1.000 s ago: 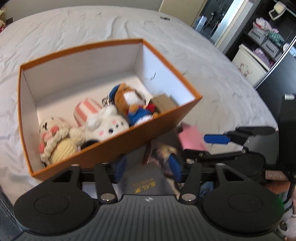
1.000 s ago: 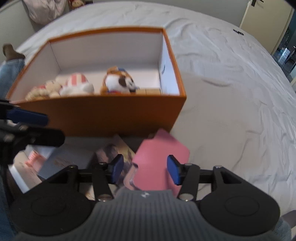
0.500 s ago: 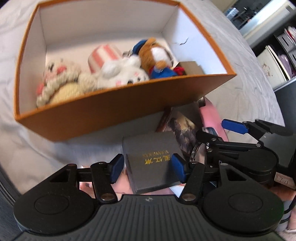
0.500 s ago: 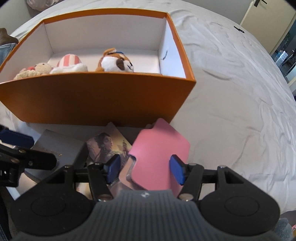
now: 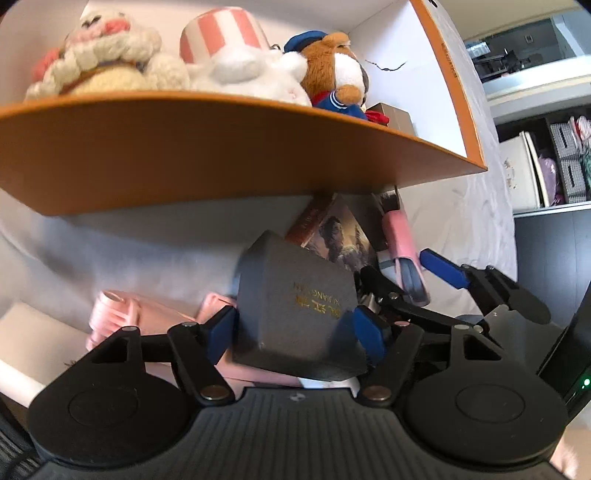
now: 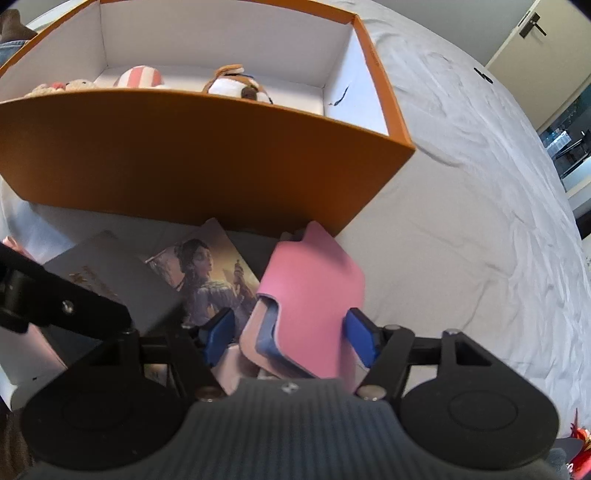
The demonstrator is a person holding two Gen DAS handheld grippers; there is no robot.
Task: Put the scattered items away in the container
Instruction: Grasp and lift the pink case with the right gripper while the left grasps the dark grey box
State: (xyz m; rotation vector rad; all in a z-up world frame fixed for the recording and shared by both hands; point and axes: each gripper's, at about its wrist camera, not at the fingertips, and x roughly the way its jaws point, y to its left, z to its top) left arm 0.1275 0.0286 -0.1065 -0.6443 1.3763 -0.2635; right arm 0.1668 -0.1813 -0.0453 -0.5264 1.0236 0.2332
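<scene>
An orange box [image 5: 221, 147] stands on the bed and holds several plush toys [image 5: 251, 74] and a small brown carton [image 5: 391, 114]. In front of it lie a dark grey box with gold lettering [image 5: 295, 295], a picture card [image 5: 340, 236] and a pink case [image 6: 310, 288]. My left gripper [image 5: 293, 336] straddles the grey box. Its jaws are opening, with the blue pads beside the box's sides. My right gripper [image 6: 288, 334] is open around the near end of the pink case, with a gap at the left pad. In the right wrist view the orange box [image 6: 184, 155] is just beyond.
A pink ribbon bundle [image 5: 114, 310] and a white box [image 5: 29, 332] lie left of the grey box. The white bedsheet [image 6: 480, 221] stretches out to the right. Shelves with bins [image 5: 554, 166] stand beyond the bed, and a door [image 6: 535, 33] is at the far right.
My left gripper has dropped and rolled from near the orange box's rim down over the grey box, and its jaws have widened. My right gripper has sunk a little over the pink case.
</scene>
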